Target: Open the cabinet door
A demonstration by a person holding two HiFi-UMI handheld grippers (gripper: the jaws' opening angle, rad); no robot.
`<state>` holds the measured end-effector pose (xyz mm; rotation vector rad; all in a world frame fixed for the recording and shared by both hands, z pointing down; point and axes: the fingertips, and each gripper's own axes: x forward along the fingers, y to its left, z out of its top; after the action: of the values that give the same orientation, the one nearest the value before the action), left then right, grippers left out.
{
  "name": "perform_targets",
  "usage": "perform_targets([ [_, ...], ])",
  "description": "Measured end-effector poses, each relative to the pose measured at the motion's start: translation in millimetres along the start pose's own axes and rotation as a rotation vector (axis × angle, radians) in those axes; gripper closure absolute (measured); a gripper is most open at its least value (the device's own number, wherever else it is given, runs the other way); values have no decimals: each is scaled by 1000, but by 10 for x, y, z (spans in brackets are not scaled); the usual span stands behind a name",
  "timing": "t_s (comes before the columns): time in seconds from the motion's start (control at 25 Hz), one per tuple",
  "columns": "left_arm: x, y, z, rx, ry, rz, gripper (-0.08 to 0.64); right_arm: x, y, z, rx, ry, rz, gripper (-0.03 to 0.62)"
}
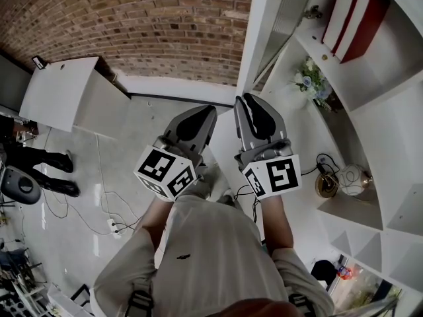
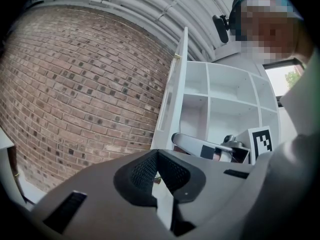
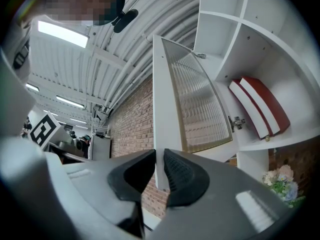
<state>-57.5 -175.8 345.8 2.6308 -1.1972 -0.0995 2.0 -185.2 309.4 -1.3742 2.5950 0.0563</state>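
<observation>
The right gripper (image 3: 160,156) is clenched on the door (image 3: 200,99). In the right gripper view the door's white frame edge runs down the middle of the picture. It ends between the two black pads, which press on it from either side near its lower corner. The ribbed glass pane fills the centre right, just above the jaws. The door stands swung out from the cabinet (image 3: 245,4), and a hinge (image 3: 236,121) shows at right between pane and shelf.

In the head view the right gripper (image 1: 246,101) sits at centre with its tips at the foot of the door (image 1: 261,32), which rises to the upper middle edge. The cabinet (image 1: 383,117) fans out over the right side (books (image 1: 353,12) at upper right, flowers (image 1: 310,81) below them).

The left gripper (image 1: 208,113) lies just left of the right one, beside the door and apart from it. In the left gripper view the left gripper (image 2: 157,154) has its jaws meeting at the tips with nothing between them, as far as the dark pads let one tell. The door (image 2: 172,94) shows edge-on above them at centre, with the brick wall (image 2: 75,84) to the left.
</observation>
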Motion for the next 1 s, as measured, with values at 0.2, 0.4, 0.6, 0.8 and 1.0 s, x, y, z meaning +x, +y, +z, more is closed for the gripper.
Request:
perform_targets([
  [0.2, -4, 51, 26, -3, -6, -1, 551, 51, 24, -9, -1, 1, 0, 526],
  [0.4, -3, 103, 35, -5, -8, -2, 551, 110, 52, -21, 1, 3, 1, 528],
  [0.6, 18, 151, 59, -6, -6, -9, 551, 173, 69, -29, -1, 7, 1, 528],
  [0.8, 23, 228, 95, -6, -6, -16, 551, 252, 95, -54, -5, 13, 0, 529],
  [1.0, 17, 334, 152, -11, -11, -21, 551, 353, 121, -67, -10, 21, -10, 531],
])
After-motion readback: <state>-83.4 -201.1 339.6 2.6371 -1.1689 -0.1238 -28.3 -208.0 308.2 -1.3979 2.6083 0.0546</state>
